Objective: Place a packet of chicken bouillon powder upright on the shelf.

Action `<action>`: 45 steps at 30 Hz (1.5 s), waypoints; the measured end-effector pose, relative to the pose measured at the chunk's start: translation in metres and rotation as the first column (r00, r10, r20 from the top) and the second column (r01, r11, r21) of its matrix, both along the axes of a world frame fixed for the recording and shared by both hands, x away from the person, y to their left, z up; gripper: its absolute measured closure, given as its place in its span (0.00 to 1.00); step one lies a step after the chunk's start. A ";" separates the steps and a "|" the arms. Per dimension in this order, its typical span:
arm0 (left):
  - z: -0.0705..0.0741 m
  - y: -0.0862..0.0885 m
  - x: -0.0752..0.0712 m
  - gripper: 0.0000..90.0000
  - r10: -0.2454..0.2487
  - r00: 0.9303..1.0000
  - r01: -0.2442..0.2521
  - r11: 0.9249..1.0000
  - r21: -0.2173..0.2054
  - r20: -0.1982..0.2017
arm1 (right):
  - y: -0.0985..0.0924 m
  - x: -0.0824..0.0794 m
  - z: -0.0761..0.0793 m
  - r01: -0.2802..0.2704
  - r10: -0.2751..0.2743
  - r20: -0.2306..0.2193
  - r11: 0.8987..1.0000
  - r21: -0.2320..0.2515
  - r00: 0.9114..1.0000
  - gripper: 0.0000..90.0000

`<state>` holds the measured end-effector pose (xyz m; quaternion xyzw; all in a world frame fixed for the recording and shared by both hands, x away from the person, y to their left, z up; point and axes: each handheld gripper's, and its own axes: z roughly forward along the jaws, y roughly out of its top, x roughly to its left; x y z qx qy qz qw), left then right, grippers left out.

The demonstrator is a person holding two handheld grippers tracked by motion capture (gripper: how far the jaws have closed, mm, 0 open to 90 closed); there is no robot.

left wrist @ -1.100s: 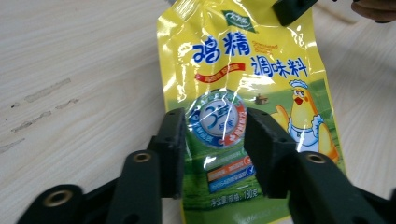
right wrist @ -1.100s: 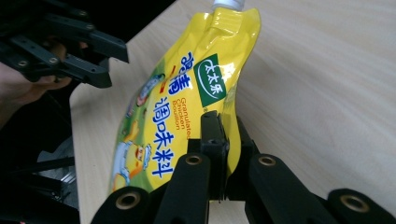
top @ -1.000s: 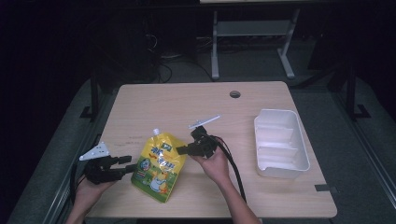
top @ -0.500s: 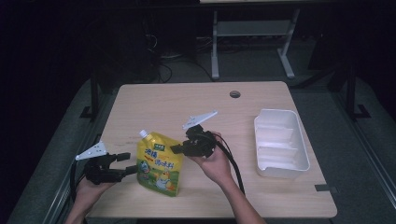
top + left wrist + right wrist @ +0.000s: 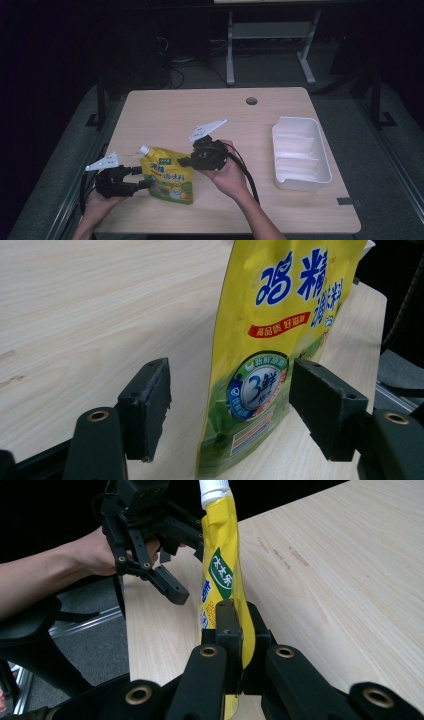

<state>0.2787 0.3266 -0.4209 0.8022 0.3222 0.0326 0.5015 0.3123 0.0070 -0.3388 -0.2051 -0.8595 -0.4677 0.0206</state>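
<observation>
A yellow spouted pouch [image 5: 167, 174] stands upright near the front left of the tabletop [image 5: 210, 107], its long axis running up and down, with the white cap at the top corner leaning slightly toward the person's left in the high view and the printed face turned toward the person. In the right gripper view the pouch [image 5: 220, 580] is seen edge-on, a thin yellow strip rising to the white cap. The right gripper [image 5: 186, 161] has its fingers pressed together on the pouch's right edge, pinching it partway up and holding it erect; its bottom edge is at or just above the wood, and which cannot be told. The left gripper [image 5: 145, 177] sits level at the pouch's left side with its fingers spread; they have just been opening, then eased in a little, and the left gripper view shows the pouch [image 5: 280, 340] between the two pads, neither pressing on it. A white divided tray [image 5: 300, 152] lies well apart, toward the tabletop's right edge.
</observation>
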 end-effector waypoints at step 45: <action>0.011 -0.016 -0.012 0.99 -0.163 0.983 0.163 0.987 0.001 0.087 | -0.005 0.015 -0.024 -0.029 0.031 -0.103 0.999 0.024 0.994 0.73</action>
